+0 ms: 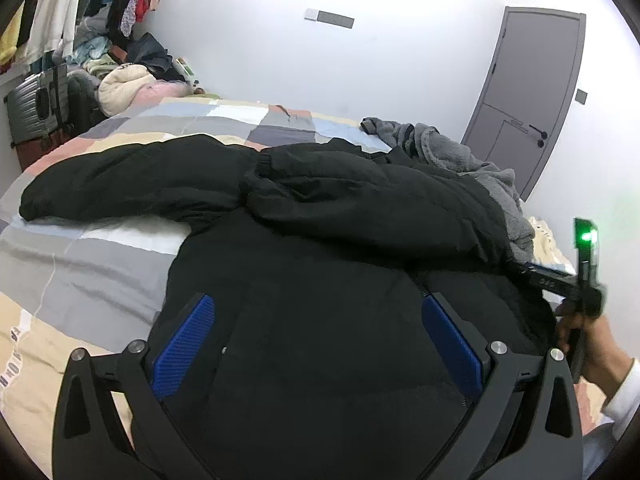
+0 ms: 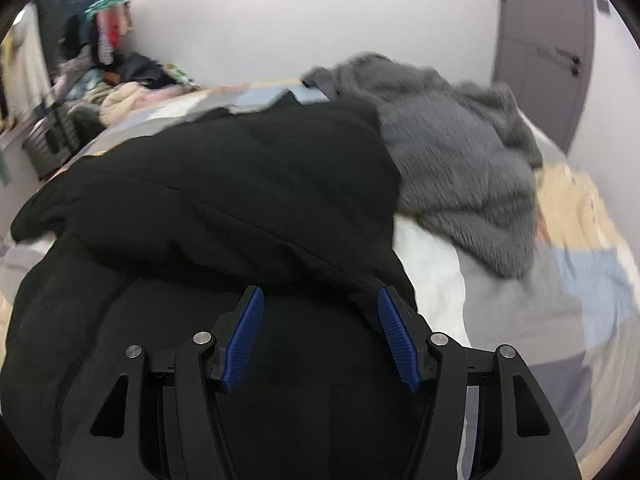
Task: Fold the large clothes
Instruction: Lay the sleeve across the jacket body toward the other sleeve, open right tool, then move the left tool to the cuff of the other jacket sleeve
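- one black coat spread mid-bed, one grey fleece at its 2 o'clock
- two grippers: left gripper and right gripper both released, over the coat

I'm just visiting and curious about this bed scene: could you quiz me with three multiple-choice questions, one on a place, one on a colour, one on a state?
1. Where does the grey fleece lie relative to the black coat in the right wrist view?
A. to its right
B. under it entirely
C. on the floor

2. What colour are the pads on the jaws?
A. red
B. blue
C. white

3. How is the door?
A. wide open
B. removed
C. closed

Answers: 1 A, the fleece sits beside the coat's right edge. 2 B, both ribbed pads are blue. 3 C, it sits flush in the wall.
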Tool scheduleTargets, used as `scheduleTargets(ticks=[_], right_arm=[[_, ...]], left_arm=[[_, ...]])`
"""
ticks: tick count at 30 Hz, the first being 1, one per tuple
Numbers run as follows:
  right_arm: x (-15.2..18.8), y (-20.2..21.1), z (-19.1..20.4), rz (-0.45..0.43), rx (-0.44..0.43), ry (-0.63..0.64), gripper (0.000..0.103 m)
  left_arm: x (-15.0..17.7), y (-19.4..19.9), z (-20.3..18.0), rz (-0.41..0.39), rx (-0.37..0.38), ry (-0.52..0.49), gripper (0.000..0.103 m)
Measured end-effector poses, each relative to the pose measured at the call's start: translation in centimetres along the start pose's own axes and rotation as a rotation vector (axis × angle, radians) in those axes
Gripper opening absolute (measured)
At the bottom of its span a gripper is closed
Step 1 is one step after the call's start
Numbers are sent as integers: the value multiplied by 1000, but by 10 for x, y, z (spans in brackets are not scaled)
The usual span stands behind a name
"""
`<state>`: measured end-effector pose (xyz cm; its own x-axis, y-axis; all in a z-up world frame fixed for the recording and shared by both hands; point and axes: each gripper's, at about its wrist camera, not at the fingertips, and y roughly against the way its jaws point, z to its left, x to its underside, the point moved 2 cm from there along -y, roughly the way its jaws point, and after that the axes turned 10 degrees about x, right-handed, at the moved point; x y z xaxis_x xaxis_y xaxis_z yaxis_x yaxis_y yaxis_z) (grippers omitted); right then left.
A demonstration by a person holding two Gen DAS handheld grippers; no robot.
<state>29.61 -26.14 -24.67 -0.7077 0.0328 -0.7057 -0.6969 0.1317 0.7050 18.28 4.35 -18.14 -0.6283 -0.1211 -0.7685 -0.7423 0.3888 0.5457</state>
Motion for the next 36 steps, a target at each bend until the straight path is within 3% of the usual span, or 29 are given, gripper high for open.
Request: scheduleTargets(ticks=[6,12,15,26,30,33,36], right_arm=[[0,-30,2,18,38,6,57],[-13,-27,12,-71,60,8,30],[-24,-27,6,-107,47,-33,25],[-25,-38,-7,-78,38,-113,24],[-22,-30,-1,-14,28,-92,37],[-14,-14,8,0,33,-15,37],[-4,13,8,11,-16,-23,37]], left_arm=[[1,-4,-5,7,-4,-17,103],[-1,-12,-6,14,-10,-19,103],[-1,-12,-5,13,-7,-15,103],[1,-19,-3,32,-16,-12,103],[1,-16,-6,23,-16,-21,103],[1,-10,-9,8,-23,-38,103],[1,-3,-12,-11,-30,-52,103]])
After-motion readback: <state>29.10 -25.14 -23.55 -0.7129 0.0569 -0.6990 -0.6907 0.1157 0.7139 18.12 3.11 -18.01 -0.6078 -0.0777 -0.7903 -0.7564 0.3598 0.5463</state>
